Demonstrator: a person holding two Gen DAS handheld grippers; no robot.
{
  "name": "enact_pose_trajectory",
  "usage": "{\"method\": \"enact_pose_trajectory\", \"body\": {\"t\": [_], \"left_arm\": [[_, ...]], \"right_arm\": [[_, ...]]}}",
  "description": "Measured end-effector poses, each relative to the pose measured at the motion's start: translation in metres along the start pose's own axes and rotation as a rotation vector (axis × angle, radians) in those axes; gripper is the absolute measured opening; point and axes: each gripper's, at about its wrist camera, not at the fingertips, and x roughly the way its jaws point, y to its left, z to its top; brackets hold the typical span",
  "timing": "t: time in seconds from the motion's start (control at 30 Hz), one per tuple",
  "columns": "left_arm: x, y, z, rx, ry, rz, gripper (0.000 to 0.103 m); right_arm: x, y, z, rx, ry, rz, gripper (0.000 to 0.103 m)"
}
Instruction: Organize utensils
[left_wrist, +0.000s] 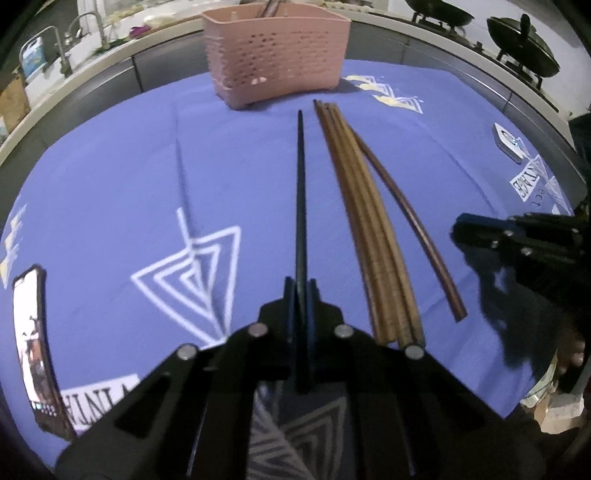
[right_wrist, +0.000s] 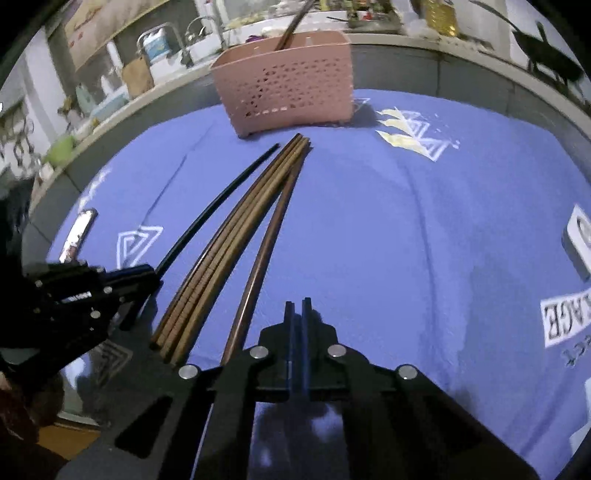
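My left gripper (left_wrist: 301, 286) is shut on a black chopstick (left_wrist: 301, 192) that points toward the pink perforated utensil basket (left_wrist: 277, 55) at the far edge of the blue cloth. To its right lie a bundle of brown wooden chopsticks (left_wrist: 364, 218) and one darker brown chopstick (left_wrist: 413, 225). In the right wrist view my right gripper (right_wrist: 298, 306) is shut and empty, just right of the dark chopstick (right_wrist: 258, 266); the bundle (right_wrist: 229, 247), black chopstick (right_wrist: 218, 210), left gripper (right_wrist: 147, 273) and basket (right_wrist: 288, 85), with chopsticks standing in it, also show.
A phone (left_wrist: 35, 347) lies at the cloth's left edge. A small white box (left_wrist: 511, 142) sits at the right. A sink with taps (left_wrist: 62, 44) and a counter run behind the table; woks (left_wrist: 524, 44) stand at the back right.
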Motion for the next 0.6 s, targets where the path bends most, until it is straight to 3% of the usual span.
{"method": "enact_pose_trajectory", "body": {"t": [0.47,0.6], "left_arm": [[-0.005,0.003,-0.008,-0.054,-0.016,0.044,0.007],[-0.005,0.003,-0.009,-0.06,-0.02,0.043,0.007]], "right_arm": [[-0.005,0.025,-0.004,0.019,-0.022,0.044,0.007],[-0.006,0.026,-0.005,0.028,-0.031,0.027,0.02]]}}
